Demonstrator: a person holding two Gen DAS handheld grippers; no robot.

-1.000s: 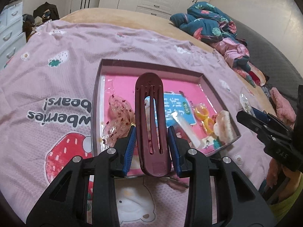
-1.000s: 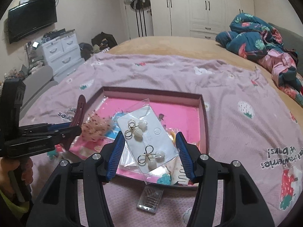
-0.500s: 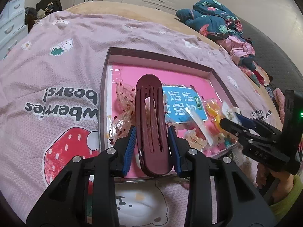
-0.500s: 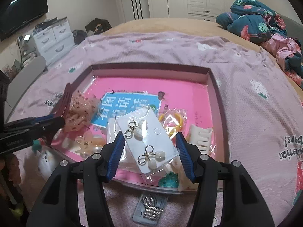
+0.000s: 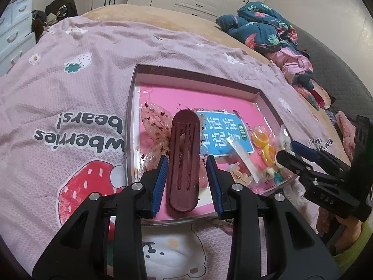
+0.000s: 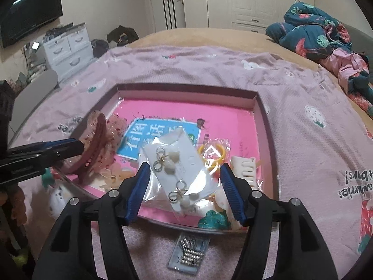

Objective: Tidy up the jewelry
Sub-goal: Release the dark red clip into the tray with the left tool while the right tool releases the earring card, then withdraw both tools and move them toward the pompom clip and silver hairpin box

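Observation:
A shallow tray (image 5: pixel 198 75) with a pink floor lies on the bed. My left gripper (image 5: pixel 187 175) is shut on a dark maroon hair clip (image 5: pixel 184 158) with a speckled mesh bow under it, over the tray's near left part. From the right wrist, the clip (image 6: pixel 93 144) shows at the left. My right gripper (image 6: pixel 185 186) is opening. A bagged white card of gold and pearl earrings (image 6: pixel 177 163) lies tilted between its pads, which stand clear of it, over the tray's (image 6: pixel 186 88) near edge.
In the tray lie bagged yellow rings (image 6: pixel 213 154), a cream claw clip (image 6: pixel 244 168) and a blue label (image 5: pixel 223 135). A packet of rhinestone pins (image 6: pixel 188 254) lies on the blanket by the near rim. Piled clothes (image 5: pixel 268 32) sit at the far right, white drawers (image 6: pixel 67 49) at the left.
The right jaws have spread wider and the earring card has tipped, now loose between them. Both grippers have drawn in over the tray; the left keeps hold of the hair clip.

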